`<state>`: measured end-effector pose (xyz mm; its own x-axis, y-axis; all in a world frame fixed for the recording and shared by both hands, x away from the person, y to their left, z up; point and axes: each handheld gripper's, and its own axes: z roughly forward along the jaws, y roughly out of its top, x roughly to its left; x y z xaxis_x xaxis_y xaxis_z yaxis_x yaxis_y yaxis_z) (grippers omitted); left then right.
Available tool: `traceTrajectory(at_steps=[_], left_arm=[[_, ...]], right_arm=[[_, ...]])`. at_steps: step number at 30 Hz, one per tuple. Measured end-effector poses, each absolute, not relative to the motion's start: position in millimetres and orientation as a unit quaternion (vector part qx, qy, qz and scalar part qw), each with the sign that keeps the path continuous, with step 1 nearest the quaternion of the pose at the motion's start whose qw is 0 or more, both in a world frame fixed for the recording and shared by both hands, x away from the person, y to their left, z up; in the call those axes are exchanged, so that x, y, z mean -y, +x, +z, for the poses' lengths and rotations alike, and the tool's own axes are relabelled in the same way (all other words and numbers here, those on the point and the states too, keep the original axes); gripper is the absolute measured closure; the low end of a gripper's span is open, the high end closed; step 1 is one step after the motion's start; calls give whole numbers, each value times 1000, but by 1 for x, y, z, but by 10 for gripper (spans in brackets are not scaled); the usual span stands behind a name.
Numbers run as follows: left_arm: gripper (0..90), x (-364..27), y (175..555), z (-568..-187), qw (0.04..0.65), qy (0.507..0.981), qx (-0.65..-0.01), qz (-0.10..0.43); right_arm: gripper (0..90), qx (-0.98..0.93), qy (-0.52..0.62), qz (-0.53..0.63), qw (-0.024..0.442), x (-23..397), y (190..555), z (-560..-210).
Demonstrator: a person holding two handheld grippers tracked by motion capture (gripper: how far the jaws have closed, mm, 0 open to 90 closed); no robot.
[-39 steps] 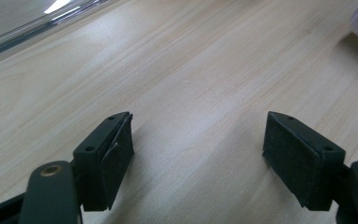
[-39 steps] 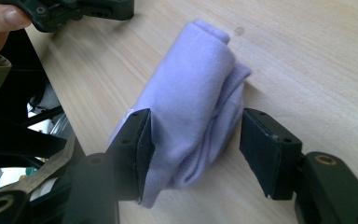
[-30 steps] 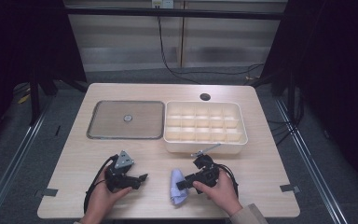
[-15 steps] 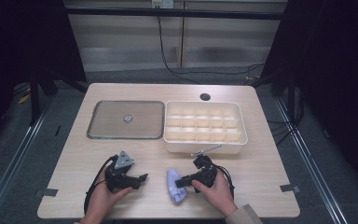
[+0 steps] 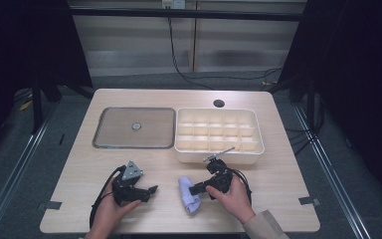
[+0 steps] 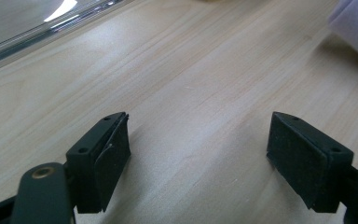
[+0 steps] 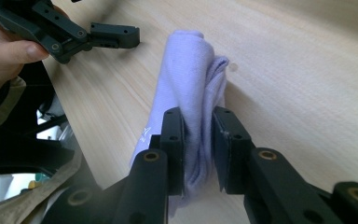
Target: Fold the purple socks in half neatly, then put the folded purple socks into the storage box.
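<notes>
Dark curtains and a grey floor ring the worktop (image 5: 278,129), a pale wooden table with a round hole (image 5: 219,103) near its far edge. On the far half, left of centre, lies a flat metal tray (image 5: 134,128) with a small knob at its middle. Just beside it to the right stands a cream box (image 5: 219,135) split into many small compartments; its near wall faces the front edge.

Near the front edge, a little right of centre, lies a folded lilac cloth (image 5: 188,194), flat on the wood and well apart from both tray and box. In the right gripper view the cloth (image 7: 193,93) runs away from me as a long bunched fold.

I hold my right gripper (image 5: 199,188) level at the cloth's right side; its jaws have just been closing, and they now stand narrow with the fold pinched between the pads (image 7: 175,140).

I hold my left gripper (image 5: 149,191) near the front edge, left of the cloth and apart from it, low over bare wood. Its jaws stand wide with nothing between them, as the left gripper view shows (image 6: 198,154).
</notes>
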<state>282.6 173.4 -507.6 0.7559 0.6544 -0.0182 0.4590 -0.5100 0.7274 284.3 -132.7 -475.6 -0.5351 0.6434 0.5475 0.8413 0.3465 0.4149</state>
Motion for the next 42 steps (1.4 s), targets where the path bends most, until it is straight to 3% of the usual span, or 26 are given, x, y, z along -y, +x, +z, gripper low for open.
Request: traceTrajectory(at_steps=[42], left_arm=[[203, -173, 282, -508, 374, 859, -324, 130]], right_arm=[[750, 819, -465, -317, 113, 175, 311, -422]])
